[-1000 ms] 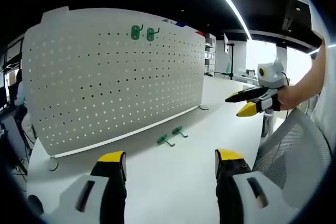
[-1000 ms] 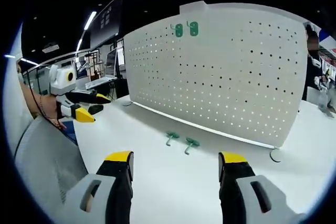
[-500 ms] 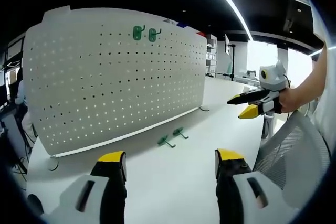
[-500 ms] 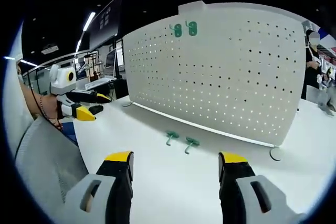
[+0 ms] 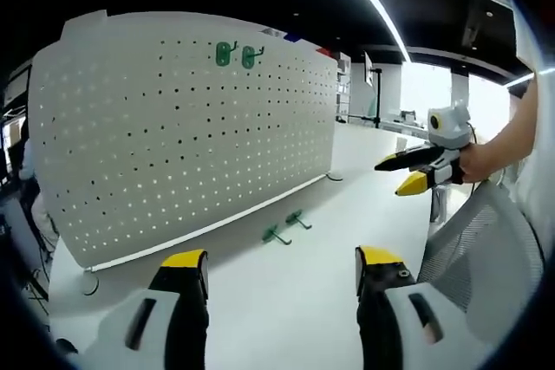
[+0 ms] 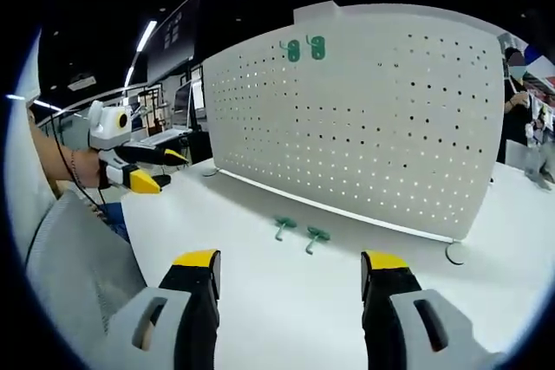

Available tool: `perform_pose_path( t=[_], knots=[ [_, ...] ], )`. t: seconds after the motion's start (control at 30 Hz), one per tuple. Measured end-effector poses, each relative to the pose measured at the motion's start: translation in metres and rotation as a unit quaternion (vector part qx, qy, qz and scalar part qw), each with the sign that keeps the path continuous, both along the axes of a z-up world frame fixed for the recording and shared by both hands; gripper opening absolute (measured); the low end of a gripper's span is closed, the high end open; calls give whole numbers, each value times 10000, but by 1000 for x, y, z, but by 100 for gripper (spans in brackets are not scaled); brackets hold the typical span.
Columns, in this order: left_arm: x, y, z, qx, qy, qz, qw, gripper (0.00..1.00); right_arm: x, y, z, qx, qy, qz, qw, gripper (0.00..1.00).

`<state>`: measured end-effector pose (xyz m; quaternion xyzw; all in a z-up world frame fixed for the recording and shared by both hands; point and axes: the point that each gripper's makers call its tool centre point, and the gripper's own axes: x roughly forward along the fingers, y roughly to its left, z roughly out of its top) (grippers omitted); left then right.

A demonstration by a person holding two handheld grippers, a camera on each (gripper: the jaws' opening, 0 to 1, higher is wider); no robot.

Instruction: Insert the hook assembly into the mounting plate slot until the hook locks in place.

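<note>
White perforated pegboard panel [image 5: 186,123] stands upright on white tabletop [image 5: 286,283] w/ two green hooks [image 5: 236,55] hung near top edge. Two loose green hook assemblies [image 6: 297,233] lie on tabletop just in front of panel base. Left gripper [image 5: 282,270] & right gripper [image 6: 290,270] both hover above tabletop, jaws spread, nothing between them.

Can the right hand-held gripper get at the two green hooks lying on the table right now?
Probably yes. The right hand-held gripper is open and empty, and the two green hooks lie on bare white table ahead of its jaws, in front of the pegboard. Nothing stands between them.
</note>
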<state>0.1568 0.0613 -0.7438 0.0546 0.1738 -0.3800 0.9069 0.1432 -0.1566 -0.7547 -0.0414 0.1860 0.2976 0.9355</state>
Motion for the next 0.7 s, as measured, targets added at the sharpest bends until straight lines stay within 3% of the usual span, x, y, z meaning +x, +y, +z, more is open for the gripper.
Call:
perform_pose_path(
  t=[0.5,0.7],
  knots=[
    [19,-20,-6,463,177,-800,9956,72,-1,0,0,-15,21,-22,10000,63],
    [28,-30,-10,528,238,-944,9938,73,-1,0,0,-34,40,-13,10000,63]
  ],
)
